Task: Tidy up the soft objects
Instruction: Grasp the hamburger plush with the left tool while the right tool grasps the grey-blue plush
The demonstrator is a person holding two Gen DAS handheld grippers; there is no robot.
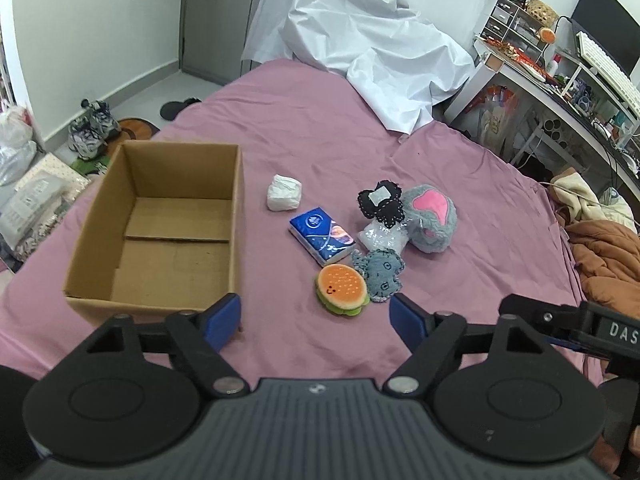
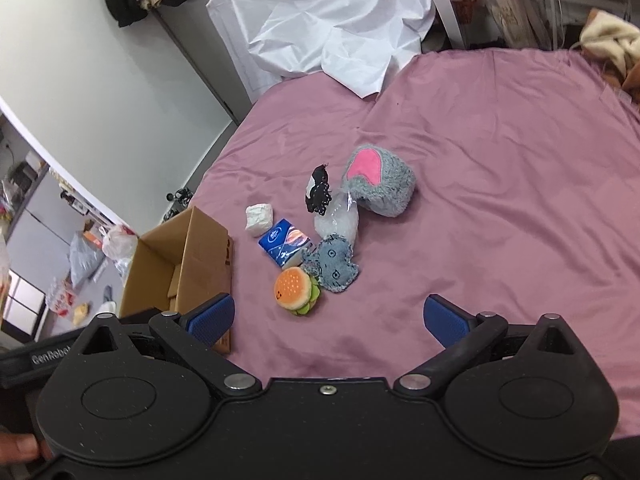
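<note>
Soft objects lie clustered on the purple bed sheet [image 1: 312, 136]: a burger plush [image 1: 342, 289] [image 2: 296, 290], a blue-grey denim plush [image 1: 380, 274] [image 2: 332, 264], a blue tissue pack [image 1: 322, 238] [image 2: 285, 243], a white wad [image 1: 283, 192] [image 2: 259, 220], a black patch [image 1: 380, 201] [image 2: 319, 194], a clear plastic bag [image 1: 384, 236] [image 2: 338, 222] and a grey plush with pink ear [image 1: 432, 218] [image 2: 378, 180]. An empty cardboard box [image 1: 160, 228] [image 2: 180, 264] stands left of them. My left gripper [image 1: 316, 320] is open and empty, just short of the burger. My right gripper [image 2: 330, 318] is open and empty, also near the burger.
A crumpled white sheet [image 1: 360, 44] [image 2: 320, 20] lies at the bed's far end. A cluttered desk [image 1: 560, 80] stands at right, brown and cream bedding [image 1: 600, 248] at the bed's right edge. Shoes [image 1: 90, 128] and bags [image 1: 16, 140] are on the floor at left.
</note>
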